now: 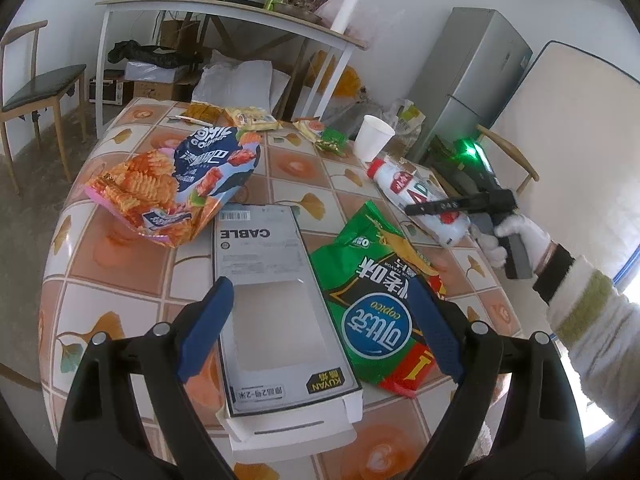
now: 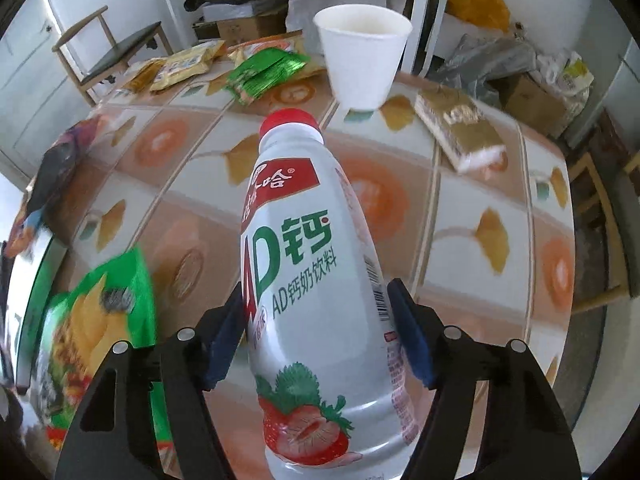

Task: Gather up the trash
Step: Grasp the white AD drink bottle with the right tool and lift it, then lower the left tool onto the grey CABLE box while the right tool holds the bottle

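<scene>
Right gripper [image 2: 316,344]: blue pads flank the white plastic milk bottle [image 2: 316,280], red cap, strawberry label, lying on the glossy tiled table [image 2: 460,216]; pad contact is unclear. Left gripper [image 1: 320,328] hangs wide apart, empty, over the flat CABLE box [image 1: 276,300]. Crinkly green chip bag [image 1: 384,308] just beside it. Bottle base cut off.

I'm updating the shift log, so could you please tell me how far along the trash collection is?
Nothing looks collected yet. In hand: the right gripper has its jaws around the lying milk bottle, contact unclear. The left gripper hangs open over the cable box. Left on the table: green chip bag, orange snack bag, paper cup, small wrappers.
</scene>
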Available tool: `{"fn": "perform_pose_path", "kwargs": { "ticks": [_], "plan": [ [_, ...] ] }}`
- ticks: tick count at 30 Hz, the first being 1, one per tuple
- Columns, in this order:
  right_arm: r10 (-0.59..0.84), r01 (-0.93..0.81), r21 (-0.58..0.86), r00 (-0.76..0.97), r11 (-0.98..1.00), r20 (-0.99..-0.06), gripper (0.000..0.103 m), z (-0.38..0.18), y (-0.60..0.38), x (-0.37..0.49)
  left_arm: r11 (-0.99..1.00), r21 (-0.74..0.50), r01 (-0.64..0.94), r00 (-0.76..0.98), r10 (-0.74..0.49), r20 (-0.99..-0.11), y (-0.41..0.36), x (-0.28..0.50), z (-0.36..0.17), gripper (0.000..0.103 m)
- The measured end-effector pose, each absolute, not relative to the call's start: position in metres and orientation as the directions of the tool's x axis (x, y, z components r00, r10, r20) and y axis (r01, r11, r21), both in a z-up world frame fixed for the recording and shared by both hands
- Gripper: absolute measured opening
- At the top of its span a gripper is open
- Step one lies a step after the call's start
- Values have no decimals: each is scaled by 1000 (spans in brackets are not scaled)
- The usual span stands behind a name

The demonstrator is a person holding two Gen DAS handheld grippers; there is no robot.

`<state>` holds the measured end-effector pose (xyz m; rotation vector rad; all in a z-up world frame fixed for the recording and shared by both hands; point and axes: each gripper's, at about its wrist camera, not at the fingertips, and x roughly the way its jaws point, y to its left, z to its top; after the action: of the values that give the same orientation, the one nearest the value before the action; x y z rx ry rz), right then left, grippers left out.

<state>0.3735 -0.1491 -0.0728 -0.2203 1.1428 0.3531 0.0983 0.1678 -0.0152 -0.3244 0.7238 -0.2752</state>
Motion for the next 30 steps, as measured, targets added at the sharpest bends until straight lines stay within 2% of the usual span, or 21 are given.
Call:
{"fn": "perform_pose_path", "kwargs": {
  "ticks": [8, 24, 30],
  "plan": [
    [194, -319, 83, 333, 944, -923, 68, -72, -165, 307, 922, -370, 118, 722, -336, -605, 169, 92, -12, 84],
    [389, -11, 409, 338, 912, -857, 67, -76, -218, 186, 929, -366, 58, 692, -301, -656, 186, 62, -19, 84],
    [391, 12, 421, 351, 907, -851, 67, -83, -212, 157, 923, -384, 12, 666, -294, -685, 192, 56, -27, 84]
  ]
}}
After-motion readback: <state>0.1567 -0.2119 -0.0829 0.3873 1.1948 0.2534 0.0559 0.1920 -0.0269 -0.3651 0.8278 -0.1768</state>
